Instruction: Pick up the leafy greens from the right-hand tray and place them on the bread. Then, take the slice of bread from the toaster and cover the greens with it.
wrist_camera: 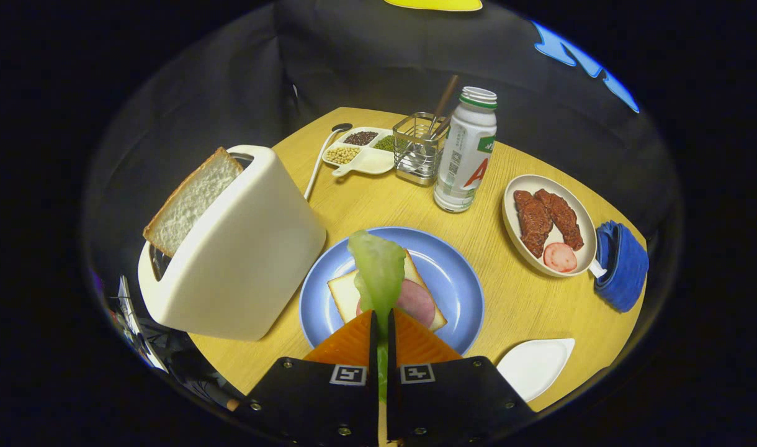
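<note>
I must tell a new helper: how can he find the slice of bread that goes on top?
Find the white toaster beside the blue plate. The bread slice stands in its slot. Unlike the plate's flat slice, it is upright and bare.

gripper [382, 323]: two wedge-shaped fingers, ribbed on top, narrowing toward the tips
finger mounts: chunky black blocks, angular corners, one behind each finger
markings: a little square black-and-white tag on each block, right by the inner edge
screws: small silver ones dotted along the blocks' outer and lower edges
</note>
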